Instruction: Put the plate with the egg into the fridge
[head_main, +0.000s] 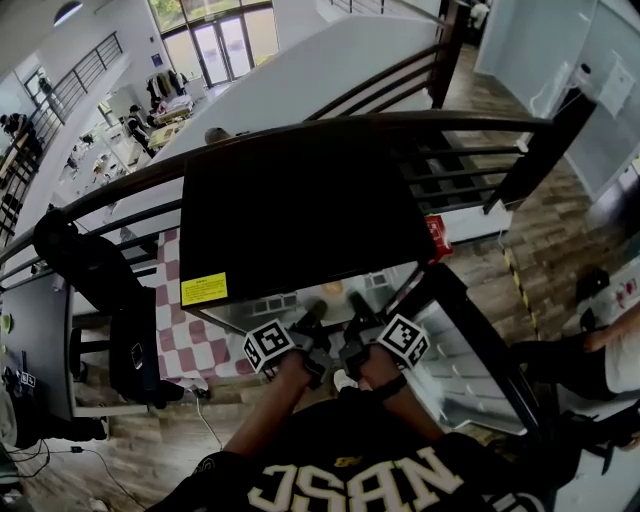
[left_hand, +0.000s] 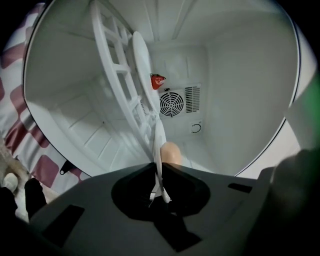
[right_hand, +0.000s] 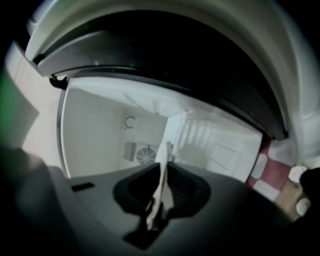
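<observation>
2 hand-held grippers carry 1 plate at the mouth of the open fridge (head_main: 300, 200). The fridge stands toward the right edge of the checked-cloth counter (head_main: 180, 345), with its door (head_main: 470, 345) swung wide.

The left hand-held gripper (left_hand: 159, 175) has its jaws clamped on the rim of the white plate (left_hand: 159, 142), which is seen edge-on. The egg (left_hand: 171, 152) lies on the plate just beyond the jaws.

The right hand-held gripper (right_hand: 161, 184) has its jaws closed on the same plate's rim at another point.

The plate is not yet set down. It hangs at the cavity's threshold, close to the front of the wire shelf (left_hand: 120, 87); contact with the shelf cannot be judged. A small red item (left_hand: 157, 81) sits deeper in, near the rear fan (left_hand: 171, 104).

Probable hazards:
- The egg is loose and round, so any tilt between the 2 grips would probably roll it off.
- Both holds are on a thin, smooth rim, which may slip if the pull is uneven.
- The leading rim could catch the shelf's front bar and jolt the egg.
- If 1 side is released before the plate is fully supported, the plate would tip.
</observation>
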